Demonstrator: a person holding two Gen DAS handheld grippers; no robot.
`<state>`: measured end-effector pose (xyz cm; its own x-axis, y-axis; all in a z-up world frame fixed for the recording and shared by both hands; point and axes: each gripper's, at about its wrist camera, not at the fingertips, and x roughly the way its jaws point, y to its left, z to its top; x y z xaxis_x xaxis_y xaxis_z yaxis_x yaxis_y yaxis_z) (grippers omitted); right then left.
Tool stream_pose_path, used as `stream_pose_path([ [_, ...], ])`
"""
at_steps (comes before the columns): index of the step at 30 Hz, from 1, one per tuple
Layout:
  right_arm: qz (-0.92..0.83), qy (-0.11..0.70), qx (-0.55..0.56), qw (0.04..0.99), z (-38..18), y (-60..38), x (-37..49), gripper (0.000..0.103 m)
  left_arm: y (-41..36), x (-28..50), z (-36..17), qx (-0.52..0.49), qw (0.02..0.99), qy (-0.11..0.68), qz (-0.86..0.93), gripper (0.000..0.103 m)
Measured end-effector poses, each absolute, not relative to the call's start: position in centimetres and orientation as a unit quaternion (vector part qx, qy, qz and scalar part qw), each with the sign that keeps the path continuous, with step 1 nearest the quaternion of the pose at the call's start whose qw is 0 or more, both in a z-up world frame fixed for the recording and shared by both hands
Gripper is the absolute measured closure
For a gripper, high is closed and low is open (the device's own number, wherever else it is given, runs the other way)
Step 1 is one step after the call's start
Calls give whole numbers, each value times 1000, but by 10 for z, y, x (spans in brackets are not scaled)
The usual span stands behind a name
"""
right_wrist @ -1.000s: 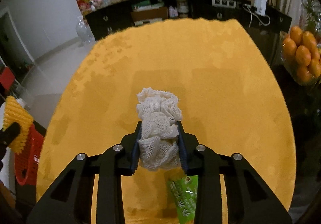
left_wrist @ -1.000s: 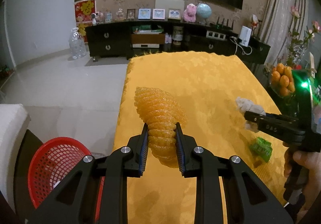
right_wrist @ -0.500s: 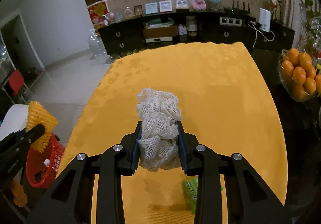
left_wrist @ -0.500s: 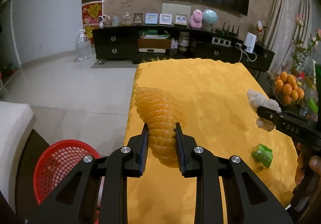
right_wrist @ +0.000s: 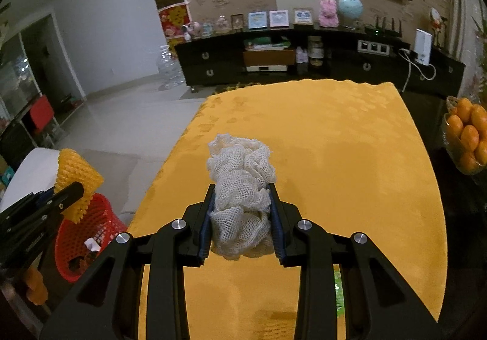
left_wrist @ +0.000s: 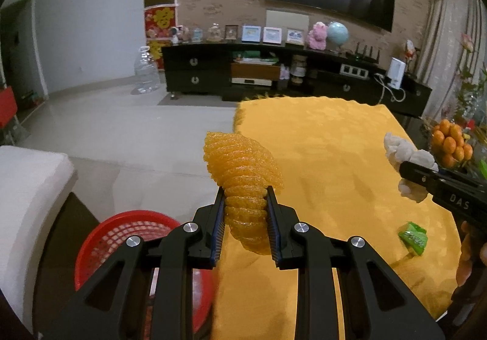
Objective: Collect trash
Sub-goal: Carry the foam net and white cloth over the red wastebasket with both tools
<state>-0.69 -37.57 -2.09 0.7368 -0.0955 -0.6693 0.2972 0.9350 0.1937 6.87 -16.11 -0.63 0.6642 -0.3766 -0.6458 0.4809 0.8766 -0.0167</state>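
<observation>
Two grippers: we see both clamped on trash.
Left gripper (left_wrist: 246,219): pinches orange foam net (left_wrist: 243,175); red basket (left_wrist: 121,230) at 8 o'clock.
Right gripper (right_wrist: 240,218): squeezes white mesh wad (right_wrist: 240,184).

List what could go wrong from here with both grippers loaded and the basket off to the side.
1. The left gripper pinches only the lower part of the orange foam net; released short of the red basket, it could land on the floor.
2. The white mesh wad bulges loosely from the right gripper and is far from the basket; it may slip out on the way.
3. The green wrapper on the yellow tablecloth could be forgotten.
</observation>
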Motion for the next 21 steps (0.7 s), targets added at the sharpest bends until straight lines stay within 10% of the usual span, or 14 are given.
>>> stream_pose_path([
  [21,25,371,83,924,-20,-261,35,71,-35,85,-27,48,917,378,-114,80],
])
